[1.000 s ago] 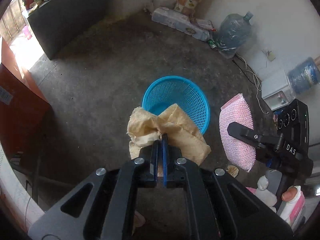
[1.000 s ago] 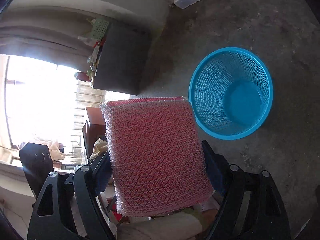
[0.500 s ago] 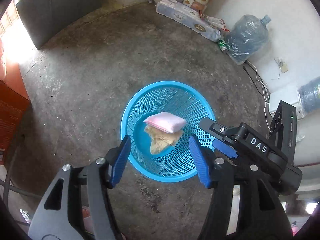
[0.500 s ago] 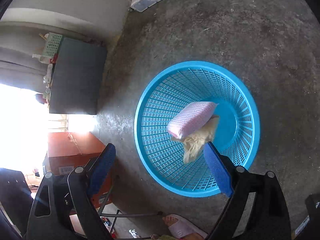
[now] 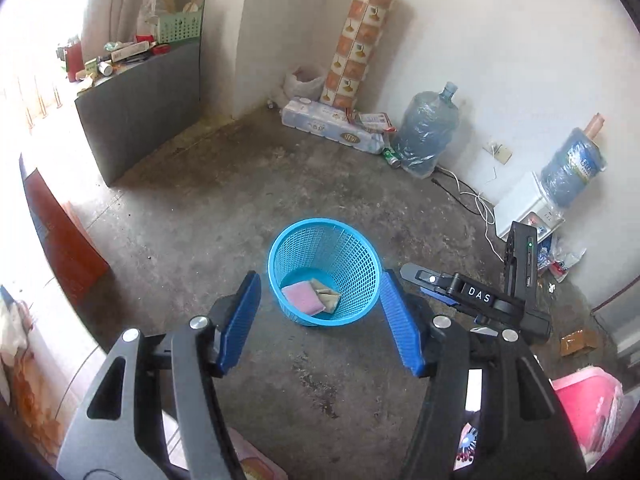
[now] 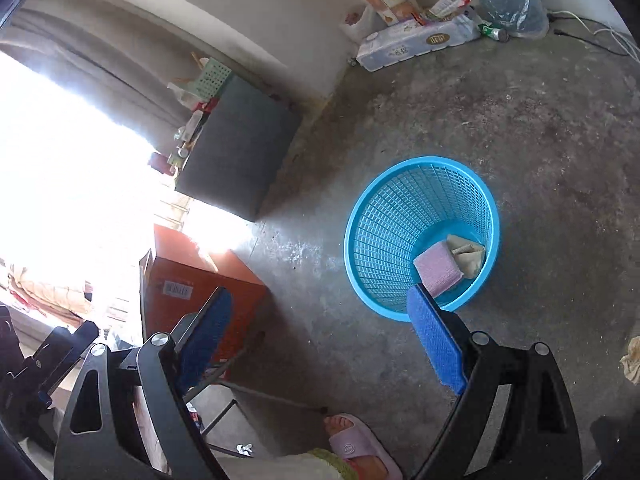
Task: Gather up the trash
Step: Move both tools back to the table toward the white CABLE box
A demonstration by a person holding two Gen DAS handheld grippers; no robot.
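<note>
Round mesh basket (image 5: 362, 264), spongy pink pad (image 5: 301, 297)

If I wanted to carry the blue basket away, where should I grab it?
Probably the rim of the blue basket, coming straight down from above. It stands upright on the floor with its mouth open to the top, so one finger can go inside and one outside the thin wall. Pick the side away from the pink sponge and the tan cloth.

"DAS" stands in white on the right tool (image 5: 478, 294).
</note>
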